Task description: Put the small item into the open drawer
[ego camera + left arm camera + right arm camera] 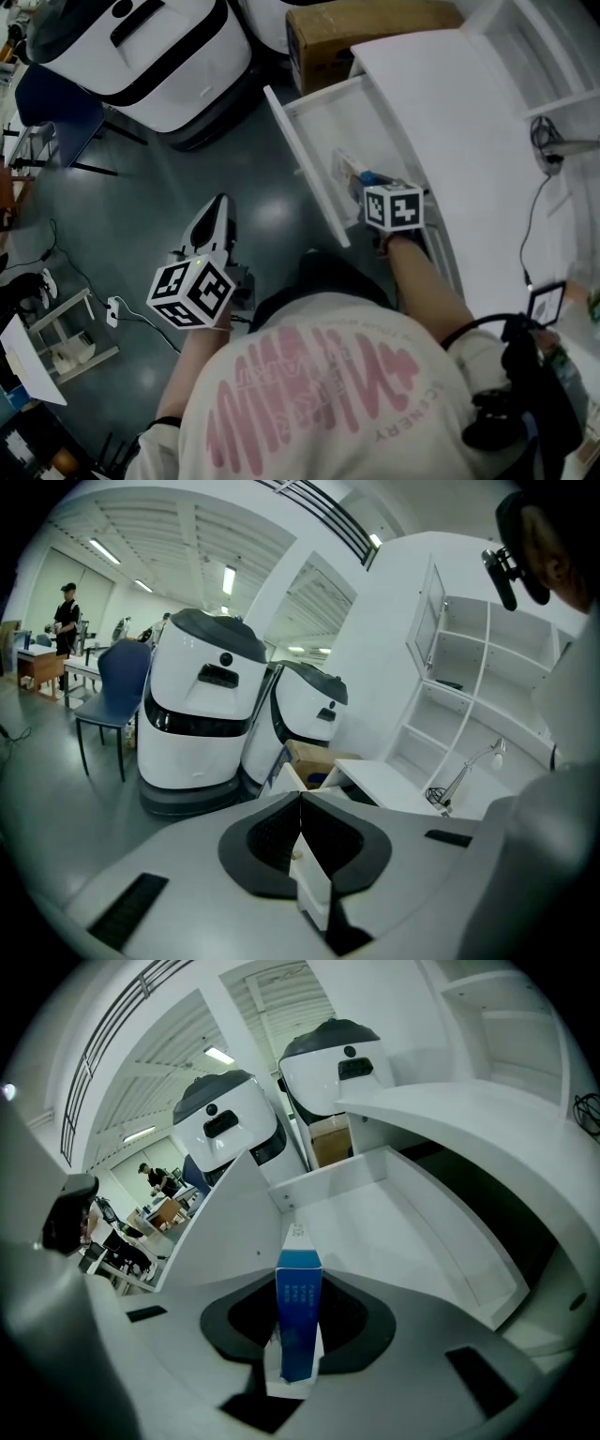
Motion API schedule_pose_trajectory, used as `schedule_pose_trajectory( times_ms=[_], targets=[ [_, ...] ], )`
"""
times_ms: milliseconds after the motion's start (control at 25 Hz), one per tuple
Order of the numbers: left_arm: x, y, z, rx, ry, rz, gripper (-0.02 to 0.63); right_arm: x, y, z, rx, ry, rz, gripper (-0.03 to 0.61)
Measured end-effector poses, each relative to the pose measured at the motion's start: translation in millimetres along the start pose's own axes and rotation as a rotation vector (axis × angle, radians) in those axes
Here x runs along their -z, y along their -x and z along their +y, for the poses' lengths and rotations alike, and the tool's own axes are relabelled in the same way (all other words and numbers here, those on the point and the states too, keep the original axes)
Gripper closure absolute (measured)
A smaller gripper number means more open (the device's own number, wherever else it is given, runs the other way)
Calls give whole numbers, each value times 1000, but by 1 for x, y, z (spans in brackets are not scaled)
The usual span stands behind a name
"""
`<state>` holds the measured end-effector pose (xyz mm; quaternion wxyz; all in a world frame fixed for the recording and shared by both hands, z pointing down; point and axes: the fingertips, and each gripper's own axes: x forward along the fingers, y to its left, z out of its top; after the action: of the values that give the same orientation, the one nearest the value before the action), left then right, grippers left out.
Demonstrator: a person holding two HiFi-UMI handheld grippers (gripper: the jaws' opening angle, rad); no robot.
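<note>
The small item is a narrow blue-and-white box, and my right gripper is shut on it, with the box's end sticking out past the fingertips. The head view shows that gripper, just ahead of its marker cube, holding the box over the white open drawer, above its near half. The drawer's bare floor lies right below and ahead of the box. My left gripper hangs over the grey floor left of the drawer. Its jaws are shut with nothing between them.
A white desk top overhangs the drawer on the right, with a cable running across it. Beyond the drawer stand a cardboard box and two white-and-black machines. A blue chair stands at the far left.
</note>
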<state>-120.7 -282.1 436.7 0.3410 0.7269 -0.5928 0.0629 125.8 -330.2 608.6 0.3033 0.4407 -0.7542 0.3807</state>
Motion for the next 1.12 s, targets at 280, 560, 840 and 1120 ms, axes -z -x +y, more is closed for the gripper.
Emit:
schedule_pose_trajectory(
  times_ms=[280, 560, 840, 1120],
  targets=[
    [1, 3, 2, -11, 6, -5, 583, 7, -6, -2, 15, 30, 43, 485],
    [1, 10, 6, -21, 15, -13, 583, 13, -12, -4, 45, 78, 80, 485],
    [4, 12, 1, -17, 12, -18, 583, 25, -18, -2, 51, 127, 126, 485],
    [2, 15, 2, -22, 26, -30, 583, 29, -19, -3, 61, 172, 152, 485]
  ],
)
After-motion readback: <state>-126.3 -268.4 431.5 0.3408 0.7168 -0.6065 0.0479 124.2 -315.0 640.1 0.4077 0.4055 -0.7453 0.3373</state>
